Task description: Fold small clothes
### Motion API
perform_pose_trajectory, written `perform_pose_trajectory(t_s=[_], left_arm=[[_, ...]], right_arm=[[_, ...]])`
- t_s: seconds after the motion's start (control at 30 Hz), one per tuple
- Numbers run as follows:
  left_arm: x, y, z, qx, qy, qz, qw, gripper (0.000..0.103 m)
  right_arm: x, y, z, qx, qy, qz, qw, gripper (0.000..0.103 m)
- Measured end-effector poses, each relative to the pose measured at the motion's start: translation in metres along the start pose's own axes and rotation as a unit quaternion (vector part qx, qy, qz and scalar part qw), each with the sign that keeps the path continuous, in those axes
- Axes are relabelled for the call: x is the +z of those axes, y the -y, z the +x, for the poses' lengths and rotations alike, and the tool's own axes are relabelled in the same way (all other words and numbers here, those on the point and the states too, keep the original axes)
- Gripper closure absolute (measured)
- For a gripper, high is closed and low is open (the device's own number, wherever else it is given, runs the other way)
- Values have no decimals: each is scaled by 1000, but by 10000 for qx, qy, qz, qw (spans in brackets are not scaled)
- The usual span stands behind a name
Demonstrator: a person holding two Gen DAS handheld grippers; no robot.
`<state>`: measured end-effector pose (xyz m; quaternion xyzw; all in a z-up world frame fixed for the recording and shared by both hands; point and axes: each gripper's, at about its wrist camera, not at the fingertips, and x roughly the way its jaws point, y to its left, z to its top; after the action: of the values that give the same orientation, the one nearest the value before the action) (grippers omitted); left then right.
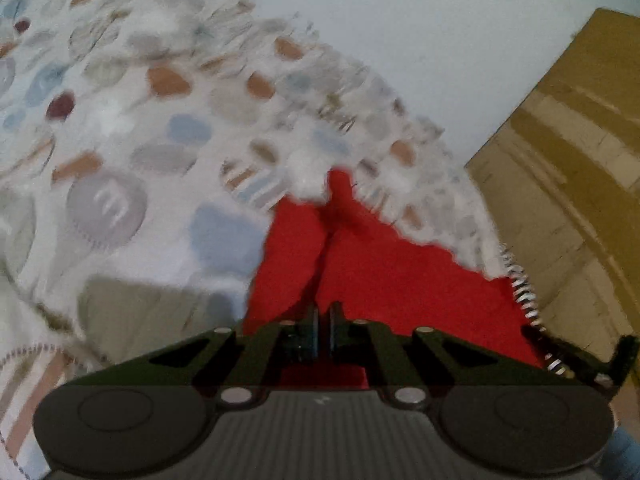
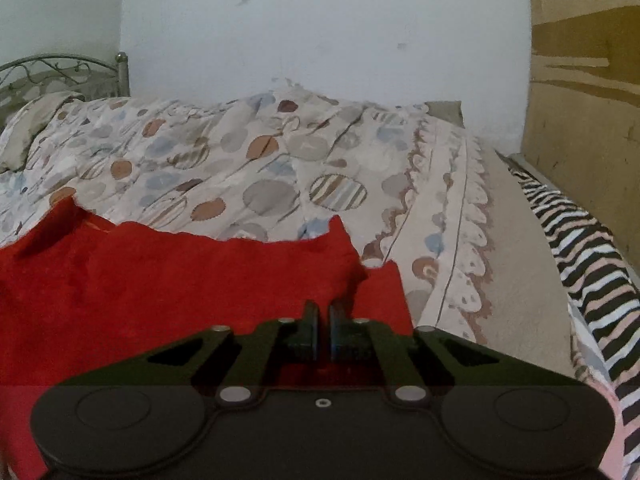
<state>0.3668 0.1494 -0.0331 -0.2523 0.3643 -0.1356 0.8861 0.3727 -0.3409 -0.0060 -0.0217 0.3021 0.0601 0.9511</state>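
A red garment (image 1: 384,272) lies on a bed with a spotted bedspread (image 1: 132,128). My left gripper (image 1: 323,312) is shut on a fold of the red garment, which rises in a creased ridge ahead of the fingers. In the right wrist view the red garment (image 2: 168,280) spreads left across the bedspread (image 2: 240,160). My right gripper (image 2: 323,312) is shut on the garment's right edge, where a corner is bunched up just ahead of the fingertips. The left wrist view is blurred.
A white wall (image 2: 320,32) stands behind the bed. A cardboard sheet (image 2: 588,100) leans at the right, and also shows in the left wrist view (image 1: 568,184). A zebra-striped cloth (image 2: 580,248) runs along the bed's right side. A metal headboard (image 2: 60,68) and a pillow (image 2: 32,124) are far left.
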Motion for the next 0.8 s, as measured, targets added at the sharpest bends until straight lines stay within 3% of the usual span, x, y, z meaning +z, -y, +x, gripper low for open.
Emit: perform_pose_trajectory(t_s=[0.17,0.33,0.4,0.47,0.6,0.77,0.8], left_arm=[[-2,-3,9,1,26,-53,10000,96],[-3,14,2,-17,114,667,9977,82],[-1,19,1,61,90,798,9967,61],[2,25,-1,200,224,985,9947,49],[13,33,3,234,502,1173,9915,38],[32,48,35,241,568,1535,9862,36],[36,50,44,242,512,1555,9862,41]], right_arm=[[-12,-5,6,-211,-159,5,9997,98],[-16,-5,2,-200,-136,-84,9997,97],[-13,-6,2,-198,-149,-84,9997,89],[-7,-5,3,-143,-135,-63,9998,80],[15,-2,12,7,-48,-55,10000,51],[39,-6,48,-130,-82,-385,9991,48],[43,-7,57,-243,-112,-443,9987,49]])
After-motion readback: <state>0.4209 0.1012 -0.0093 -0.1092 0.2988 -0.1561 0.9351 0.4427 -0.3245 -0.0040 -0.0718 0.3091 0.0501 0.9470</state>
